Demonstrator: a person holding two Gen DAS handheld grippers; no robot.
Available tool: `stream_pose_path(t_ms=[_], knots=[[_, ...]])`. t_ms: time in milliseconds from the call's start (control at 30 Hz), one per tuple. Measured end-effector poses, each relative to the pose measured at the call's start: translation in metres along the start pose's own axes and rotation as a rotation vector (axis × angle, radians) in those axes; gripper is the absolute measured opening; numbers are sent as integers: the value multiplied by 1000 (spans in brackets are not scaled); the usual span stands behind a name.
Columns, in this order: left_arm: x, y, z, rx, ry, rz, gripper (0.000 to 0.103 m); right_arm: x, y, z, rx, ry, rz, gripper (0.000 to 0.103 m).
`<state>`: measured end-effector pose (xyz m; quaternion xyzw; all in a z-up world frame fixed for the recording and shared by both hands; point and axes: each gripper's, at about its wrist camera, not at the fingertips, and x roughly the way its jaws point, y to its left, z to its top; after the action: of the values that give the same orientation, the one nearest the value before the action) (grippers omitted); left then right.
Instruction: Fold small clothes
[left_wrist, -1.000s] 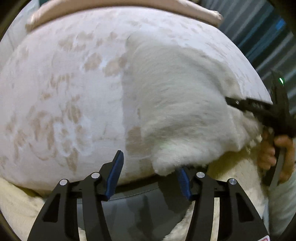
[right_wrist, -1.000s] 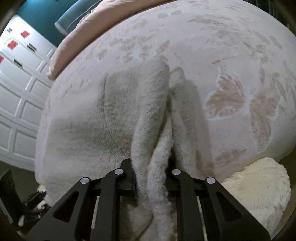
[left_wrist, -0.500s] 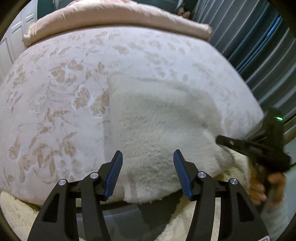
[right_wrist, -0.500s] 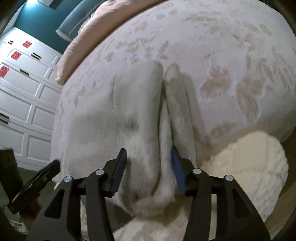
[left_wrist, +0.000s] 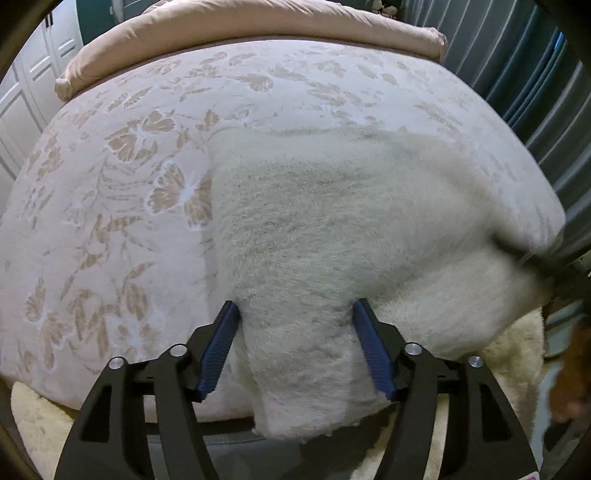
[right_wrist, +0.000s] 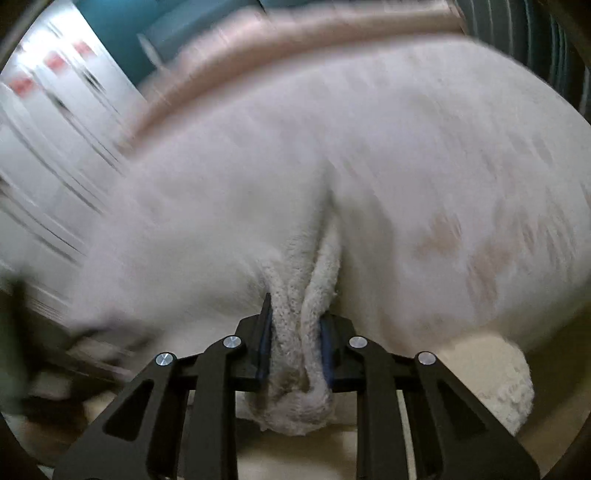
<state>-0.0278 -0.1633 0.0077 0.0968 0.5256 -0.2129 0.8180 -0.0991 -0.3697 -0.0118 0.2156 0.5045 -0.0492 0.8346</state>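
Since the earlier frames, the left gripper has shifted across so that a hanging fold of the fleece garment now lies between its blue pads, and the right gripper, which had sprung apart half a second ago, has closed in again on a bunched edge of the same garment. The bed, covered by a pale floral bedspread, fills both views; a pink bolster lies along its far edge, white panelled doors stand to the left and a ribbed curtain to the right. The fleece garment lies on the near half of the bed, its near edge draped over the side toward both grippers. A cream fluffy rug shows below the bed edge. Left jaws: wide and opening, with the fold between them; the pads flank the cloth without visibly squeezing it. Right jaws: narrow and closing, pinching two rolled thicknesses of fleece between the pads. The right wrist view is heavily motion-blurred. In the left wrist view, the right hand appears blurred at the right margin.
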Motion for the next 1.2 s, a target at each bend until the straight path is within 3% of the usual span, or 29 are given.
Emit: stream_pose_path(t_ms=[33,100,167,233,367,433,533,567,667,833,900,967,1033,1133,1200], knots=[[4,-3,0,8,8,0,70,19,-9,-7,41,55,0,23],[7,-6,-1,19,10,23,70,13,-11,-7,75,26,33,25],[6,-6,-2,16,8,24,70,-4,-8,1,82,-10,1,32],[7,-5,-1,1,10,21,71,-19,-4,8,93,-50,-15,31],[7,-3,0,-13,19,18,73,-43,21,21,-17,-136,-47,31],[8,-2,-1,-23,20,17,74,-31,31,18,-69,-102,-53,31],[10,-1,-1,-39,31,12,76,32,28,5,-97,75,-97,29],[11,-1,-2,-43,48,4,76,29,28,5,-81,54,-98,29],[11,3,-3,-58,51,-1,76,4,35,19,-64,6,-65,31],[8,8,-4,-97,58,-25,76,-10,55,60,-72,-71,88,31],[2,10,-3,-100,47,-23,76,4,63,72,-89,-62,95,31],[-3,12,-4,-100,44,-10,76,36,73,77,-107,7,117,31],[-5,17,-5,-121,48,-15,76,77,79,78,-126,81,83,29],[-8,25,-7,-136,48,-9,76,63,94,80,-142,60,45,30],[-6,28,-8,-140,55,-11,78,40,103,83,-141,8,83,31]])
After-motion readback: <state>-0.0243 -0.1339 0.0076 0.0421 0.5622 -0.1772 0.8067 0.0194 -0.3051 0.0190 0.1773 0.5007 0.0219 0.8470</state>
